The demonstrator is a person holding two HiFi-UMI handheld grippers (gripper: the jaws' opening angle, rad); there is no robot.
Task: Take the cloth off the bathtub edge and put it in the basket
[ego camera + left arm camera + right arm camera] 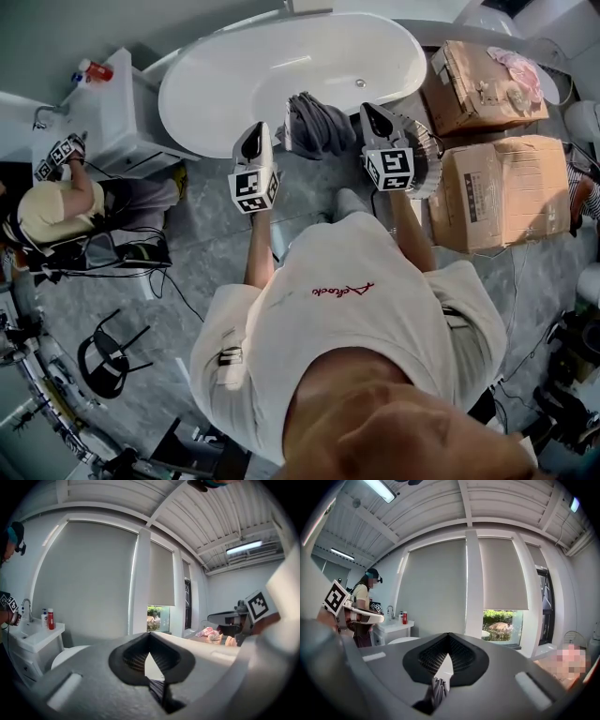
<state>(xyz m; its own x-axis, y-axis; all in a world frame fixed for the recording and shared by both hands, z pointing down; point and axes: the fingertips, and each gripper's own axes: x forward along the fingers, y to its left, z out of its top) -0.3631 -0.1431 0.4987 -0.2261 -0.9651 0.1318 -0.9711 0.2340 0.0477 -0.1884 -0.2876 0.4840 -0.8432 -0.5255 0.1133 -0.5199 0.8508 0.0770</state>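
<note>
1. Both tongs shut, empty: left gripper [256, 131] & right gripper [373, 112] flank cloth [314, 122], draped on bathtub edge [199, 142].
2. Open jaws first; pinch a thick fold near top.
3. Lift clear, swing to basket [431, 155], prob. just right.

Your left claw [253, 142] and right claw [377, 120]: pale grey, black pads [133, 660], black-and-white square markers [250, 184]. Between the claws: dark grey cloth [317, 124]. Beyond them: white bathtub [244, 80]. Right of the right claw: brown cardboard boxes [502, 192].
</note>
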